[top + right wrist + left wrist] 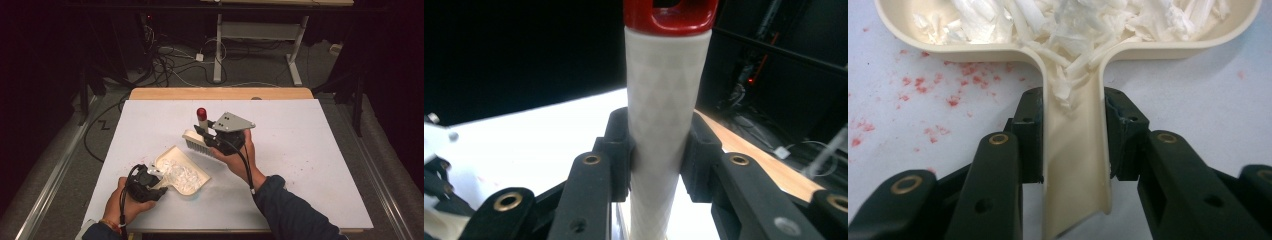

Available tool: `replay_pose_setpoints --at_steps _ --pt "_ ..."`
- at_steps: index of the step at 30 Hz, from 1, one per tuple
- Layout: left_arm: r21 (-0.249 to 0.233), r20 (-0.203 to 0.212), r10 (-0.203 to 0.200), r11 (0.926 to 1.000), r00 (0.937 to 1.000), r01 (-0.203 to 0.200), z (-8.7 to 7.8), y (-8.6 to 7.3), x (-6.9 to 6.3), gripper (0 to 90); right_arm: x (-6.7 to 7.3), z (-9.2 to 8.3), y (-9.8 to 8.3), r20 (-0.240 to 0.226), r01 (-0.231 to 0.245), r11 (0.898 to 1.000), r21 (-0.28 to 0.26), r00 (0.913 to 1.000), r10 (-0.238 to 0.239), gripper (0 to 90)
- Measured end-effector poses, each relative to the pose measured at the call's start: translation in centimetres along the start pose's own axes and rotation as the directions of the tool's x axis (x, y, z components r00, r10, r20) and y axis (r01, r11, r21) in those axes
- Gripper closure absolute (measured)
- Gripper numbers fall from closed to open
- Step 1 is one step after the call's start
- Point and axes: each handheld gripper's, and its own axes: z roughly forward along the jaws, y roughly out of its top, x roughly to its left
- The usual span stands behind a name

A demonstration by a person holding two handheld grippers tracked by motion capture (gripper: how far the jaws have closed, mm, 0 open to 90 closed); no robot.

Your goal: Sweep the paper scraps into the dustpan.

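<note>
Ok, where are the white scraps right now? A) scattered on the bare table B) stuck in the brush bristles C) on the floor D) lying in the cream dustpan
D: the white scraps lie heaped in the cream dustpan, whose handle the left gripper clamps.

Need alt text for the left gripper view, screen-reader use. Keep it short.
The left gripper is shut on the handle of a cream dustpan, its two black jaws pressing either side. The pan is heaped with white shredded scraps, some spilling down into the handle channel. It rests on a white table marked with red specks to the left.
</note>
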Motion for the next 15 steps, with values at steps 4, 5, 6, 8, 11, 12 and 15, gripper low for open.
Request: replay_pose_setpoints --at_steps 4,5,6,8,11,12,15 --pt "-0.001 -0.001 -0.001 1.0000 1.0000 0.001 0.0 0.0 0.0 63.1 -0.9 -1.5 -0.8 0.035 0.040 0.999 0.026 0.9986 -0.041 70.2" --pt "-0.001 -0.001 -0.002 1.0000 1.0000 0.002 0.0 0.0 0.0 63.1 -1.2 -1.9 -1.0 0.030 0.029 0.999 0.025 0.9991 -0.029 70.1" --pt "0.000 -0.002 -0.002 1.0000 1.0000 0.002 0.0 0.0 -0.1 63.1 -1.5 -2.3 -1.3 0.026 0.011 1.000 0.026 0.9996 -0.012 70.1" --pt "0.001 -0.003 -0.002 1.0000 1.0000 0.002 0.0 0.0 -0.1 63.1 -1.9 -3.0 -1.6 0.015 -0.006 1.000 0.027 0.9999 0.005 70.2" --pt "0.003 -0.004 -0.004 1.0000 1.0000 0.004 0.0 0.0 -0.1 63.1 -2.2 -4.4 -2.0 0.016 0.003 1.000 0.022 0.9999 -0.003 70.1" --pt "0.004 -0.001 -0.004 1.0000 1.0000 0.004 0.0 0.0 0.0 63.1 -2.3 -4.8 -2.2 0.011 0.003 1.000 0.019 0.9999 -0.003 70.2" --pt "0.005 0.000 -0.004 1.0000 1.0000 0.004 0.0 0.0 0.0 63.1 -3.0 -6.2 -2.6 0.002 -0.020 1.000 0.016 0.9998 0.020 70.1"
